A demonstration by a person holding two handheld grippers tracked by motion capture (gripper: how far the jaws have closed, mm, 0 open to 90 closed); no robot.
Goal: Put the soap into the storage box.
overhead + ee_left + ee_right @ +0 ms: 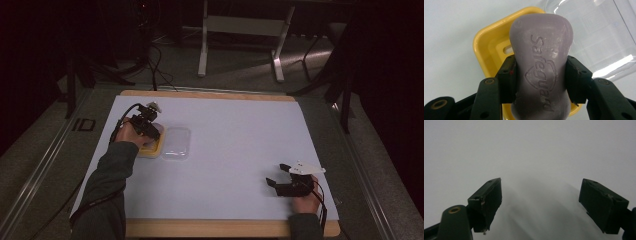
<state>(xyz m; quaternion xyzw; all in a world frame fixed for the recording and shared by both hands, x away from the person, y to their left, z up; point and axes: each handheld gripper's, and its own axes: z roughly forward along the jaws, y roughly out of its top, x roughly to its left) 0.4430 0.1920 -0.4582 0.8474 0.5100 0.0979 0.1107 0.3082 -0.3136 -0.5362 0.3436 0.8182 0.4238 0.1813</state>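
High view: the left tool (148,131) was at the far left of the bench (235,150), over a yellow soap dish (150,150). Just to the right of the dish lay a clear plastic lid (176,142). The right tool (282,178) rested near the front right corner, well apart from the dish. Count here: one dish, one lid, two tools.

Left gripper view: the left tool was clamped across the waist of one lilac soap bar (541,67), embossed "Safeguard", with one jaw on each long side. The bar sat above the yellow soap dish (484,45); whether its underside touched the dish floor could not be told. The clear lid (599,32) lay beside the dish at the upper right.

Judgement: the step in hand appeared to be handling the bar at the dish. To do it well, keep the bar level and centred within the dish rim, hold the squeeze even so the smooth bar does not twist or slide out, and move straight up or down so the dish is not dragged toward the lid.

Right gripper view: the right tool's jaws stood wide apart with nothing between them, above bare bench (529,150). Count here: no objects within reach.
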